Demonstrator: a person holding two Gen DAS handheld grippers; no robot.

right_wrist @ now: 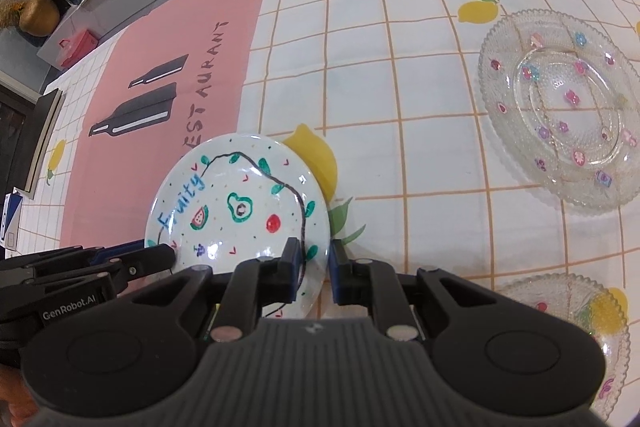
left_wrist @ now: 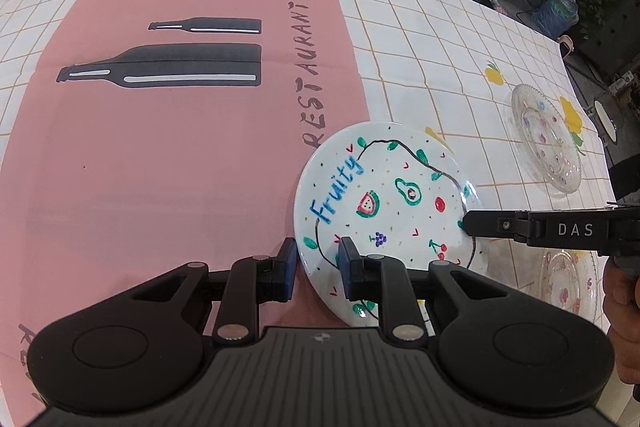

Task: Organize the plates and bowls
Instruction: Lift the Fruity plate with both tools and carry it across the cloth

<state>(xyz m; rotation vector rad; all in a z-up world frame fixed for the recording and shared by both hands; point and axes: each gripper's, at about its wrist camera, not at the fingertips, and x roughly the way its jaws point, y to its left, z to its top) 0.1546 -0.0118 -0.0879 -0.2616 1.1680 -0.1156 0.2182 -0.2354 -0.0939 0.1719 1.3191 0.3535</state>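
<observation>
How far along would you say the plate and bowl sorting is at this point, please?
Early. Nothing looks stacked yet. In hand: the left gripper and right gripper both pinch opposite rims of the white Fruity plate, which sits at the edge of the pink placemat. Left: the large glass plate and the smaller glass dish lie apart on the lemon tablecloth, untouched.

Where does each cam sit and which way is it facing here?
Left wrist: sits on the left gripper, tilted steeply down at the table; its fingers straddle the near rim of the Fruity plate. The right gripper enters from the right with part of a hand.
Right wrist: sits on the right gripper, tilted down too, clamping the same plate's rim; the left gripper enters from the left.
Shared: the plate, pink mat, two glass plates.
</observation>
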